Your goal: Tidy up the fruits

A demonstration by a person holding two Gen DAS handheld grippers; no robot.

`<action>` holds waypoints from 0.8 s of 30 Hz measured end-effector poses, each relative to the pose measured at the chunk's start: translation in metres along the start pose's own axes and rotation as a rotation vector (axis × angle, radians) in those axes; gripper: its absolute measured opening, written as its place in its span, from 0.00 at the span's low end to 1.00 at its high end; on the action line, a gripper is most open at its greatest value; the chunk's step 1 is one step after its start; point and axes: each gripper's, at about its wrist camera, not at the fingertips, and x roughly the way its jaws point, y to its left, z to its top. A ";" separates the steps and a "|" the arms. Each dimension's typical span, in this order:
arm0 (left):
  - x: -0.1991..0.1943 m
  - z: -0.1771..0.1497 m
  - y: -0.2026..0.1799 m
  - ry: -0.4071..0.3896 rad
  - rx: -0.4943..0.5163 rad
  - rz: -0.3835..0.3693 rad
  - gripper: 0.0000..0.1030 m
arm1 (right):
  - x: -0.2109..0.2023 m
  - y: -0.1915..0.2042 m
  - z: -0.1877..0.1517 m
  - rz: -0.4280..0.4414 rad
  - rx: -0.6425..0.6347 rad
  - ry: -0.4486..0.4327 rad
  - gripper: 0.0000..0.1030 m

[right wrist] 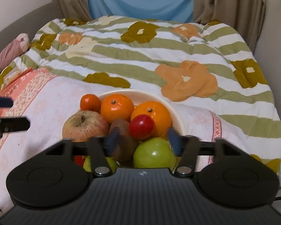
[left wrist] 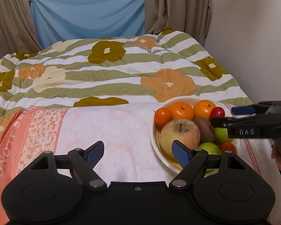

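A cream bowl [left wrist: 155, 142] on a pink cloth holds a large yellow-red apple [left wrist: 180, 134], three oranges [left wrist: 181, 110], a brown kiwi [left wrist: 204, 128], a small red fruit [left wrist: 217, 112] and green apples [left wrist: 209, 148]. My left gripper [left wrist: 138, 149] is open and empty over the cloth, its right finger at the bowl's near rim. My right gripper [right wrist: 143, 140] is open, its blurred fingers low over the bowl [right wrist: 176, 116], on either side of the kiwi [right wrist: 122, 136], red fruit [right wrist: 142, 126] and a green apple [right wrist: 154, 152]. It enters the left wrist view from the right [left wrist: 223, 116].
The pink cloth [left wrist: 110, 131] lies on a bed with a striped floral quilt [left wrist: 103, 71]. A wall [left wrist: 252, 46] runs along the right side. Curtains and a blue sheet hang behind the bed. A pink bundle [right wrist: 11, 52] lies at the bed's far left.
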 end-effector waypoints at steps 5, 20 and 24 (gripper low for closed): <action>-0.019 -0.011 0.000 -0.020 -0.001 -0.011 0.80 | -0.024 0.001 -0.003 -0.037 0.051 -0.028 0.93; -0.142 -0.021 0.015 -0.221 0.011 -0.083 0.80 | -0.187 0.071 -0.012 -0.172 0.154 -0.181 0.95; -0.172 -0.027 0.028 -0.250 -0.011 -0.077 0.80 | -0.225 0.096 -0.020 -0.218 0.165 -0.208 1.00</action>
